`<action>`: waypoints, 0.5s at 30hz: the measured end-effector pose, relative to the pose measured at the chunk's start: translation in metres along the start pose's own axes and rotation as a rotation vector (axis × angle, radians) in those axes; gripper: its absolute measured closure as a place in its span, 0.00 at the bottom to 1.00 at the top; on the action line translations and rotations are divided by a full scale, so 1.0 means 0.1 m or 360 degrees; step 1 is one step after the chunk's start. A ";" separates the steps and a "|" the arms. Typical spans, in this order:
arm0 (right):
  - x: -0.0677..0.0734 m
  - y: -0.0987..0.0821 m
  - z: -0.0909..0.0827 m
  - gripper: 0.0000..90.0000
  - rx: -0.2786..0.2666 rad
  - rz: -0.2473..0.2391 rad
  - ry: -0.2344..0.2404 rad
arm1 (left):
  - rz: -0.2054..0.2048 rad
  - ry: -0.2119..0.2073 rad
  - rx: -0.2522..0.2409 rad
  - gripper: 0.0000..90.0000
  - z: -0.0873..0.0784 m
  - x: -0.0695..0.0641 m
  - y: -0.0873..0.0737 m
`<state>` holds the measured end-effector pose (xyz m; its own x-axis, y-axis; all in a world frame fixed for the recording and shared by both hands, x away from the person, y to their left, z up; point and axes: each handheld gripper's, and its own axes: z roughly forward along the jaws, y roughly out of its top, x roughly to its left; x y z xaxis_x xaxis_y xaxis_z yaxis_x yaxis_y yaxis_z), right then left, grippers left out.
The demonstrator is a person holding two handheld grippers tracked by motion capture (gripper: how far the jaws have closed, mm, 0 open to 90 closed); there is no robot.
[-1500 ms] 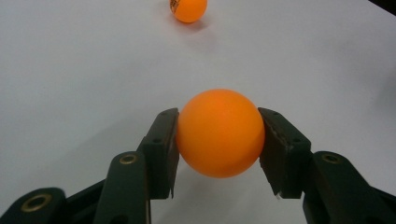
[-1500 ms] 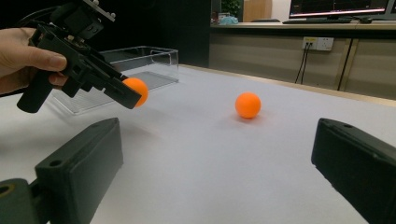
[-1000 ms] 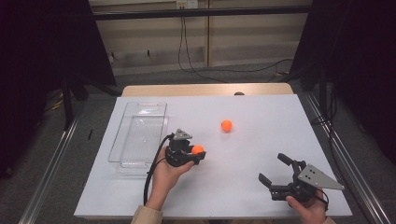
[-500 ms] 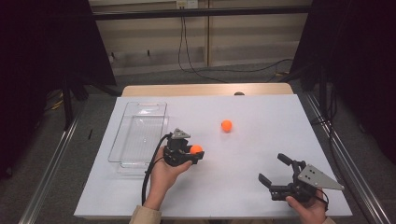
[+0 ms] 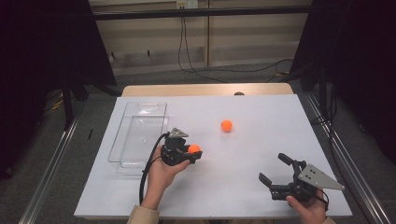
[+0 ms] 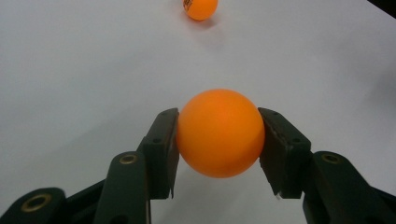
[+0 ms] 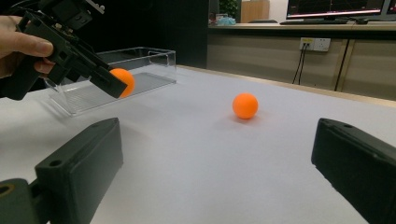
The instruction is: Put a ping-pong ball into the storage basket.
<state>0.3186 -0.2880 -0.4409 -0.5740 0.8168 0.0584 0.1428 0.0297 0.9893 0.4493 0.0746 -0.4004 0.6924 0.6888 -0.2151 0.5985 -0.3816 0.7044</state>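
My left gripper is shut on an orange ball, held a little above the white table just right of the clear tray. In the left gripper view both pads press the ball at its sides. A second orange ball rests on the table farther off, and the left gripper view shows it at the top. My right gripper sits near the front right edge, jaws wide apart with nothing between them. The right gripper view shows the loose ball ahead and the left gripper with its ball.
The clear plastic tray lies lengthwise on the table's left part. A black cable trails from the left gripper along the forearm. The wooden table edge runs along the back, with metal rails on both sides.
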 end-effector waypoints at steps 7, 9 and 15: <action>-0.01 0.00 0.00 0.02 -0.0002 0.0003 -0.0006 | 0.0002 -0.0007 0.0010 0.57 -0.01 0.01 0.00; -0.01 0.00 0.00 0.02 -0.0001 0.0002 -0.0010 | 0.0006 -0.0010 0.0016 0.57 -0.01 0.02 0.00; -0.01 -0.01 0.01 0.01 0.0002 0.0003 -0.0012 | 0.0021 0.0007 0.0028 0.57 -0.02 0.03 0.01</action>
<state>0.3198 -0.2887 -0.4417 -0.5678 0.8210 0.0594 0.1452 0.0288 0.9890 0.4510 0.0778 -0.3994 0.6986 0.6862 -0.2027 0.5962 -0.4017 0.6951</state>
